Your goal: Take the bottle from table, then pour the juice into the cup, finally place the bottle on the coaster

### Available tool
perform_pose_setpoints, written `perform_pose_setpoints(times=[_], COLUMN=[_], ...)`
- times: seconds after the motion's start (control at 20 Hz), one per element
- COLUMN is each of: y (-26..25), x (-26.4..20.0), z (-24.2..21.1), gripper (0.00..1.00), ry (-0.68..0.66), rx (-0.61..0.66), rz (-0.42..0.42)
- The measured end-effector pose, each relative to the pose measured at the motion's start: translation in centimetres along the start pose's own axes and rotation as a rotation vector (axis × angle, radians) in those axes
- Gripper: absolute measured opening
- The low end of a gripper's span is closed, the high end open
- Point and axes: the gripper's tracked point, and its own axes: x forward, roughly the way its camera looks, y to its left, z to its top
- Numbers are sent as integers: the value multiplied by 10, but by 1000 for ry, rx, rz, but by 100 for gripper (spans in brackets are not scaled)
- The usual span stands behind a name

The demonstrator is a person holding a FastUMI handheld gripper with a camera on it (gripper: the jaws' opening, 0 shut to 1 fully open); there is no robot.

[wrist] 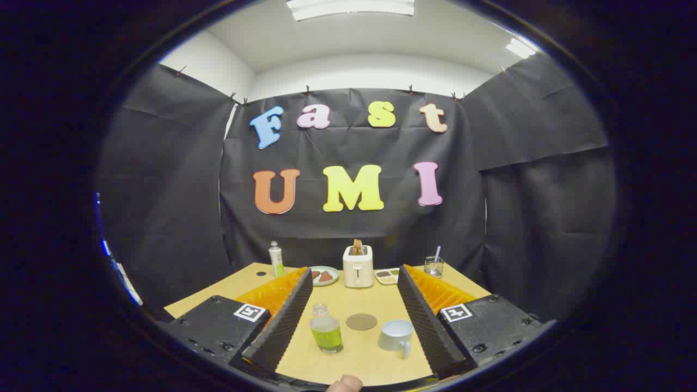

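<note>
The fingers (354, 283) are spread wide, gripping nothing, above the wooden surface (359, 356). Between them stands the juice bottle (325, 328), upright with green liquid, near the left finger. The round coaster (361, 322) lies at its 2 o'clock, just apart; the pale cup (397, 335) sits at its 3 o'clock. Beyond, at 12 o'clock, stands a toaster (358, 265).

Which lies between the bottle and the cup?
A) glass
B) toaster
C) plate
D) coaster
D: the coaster lies on the table between the bottle and the cup, all three between the open tongs.
</note>
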Motion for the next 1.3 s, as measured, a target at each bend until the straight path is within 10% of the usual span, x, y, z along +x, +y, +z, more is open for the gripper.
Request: perform_pose_setpoints(times=[1.3], y=[53], x=[54], z=[-75], gripper=[100], ry=[57], rx=[-64], rz=[-35])
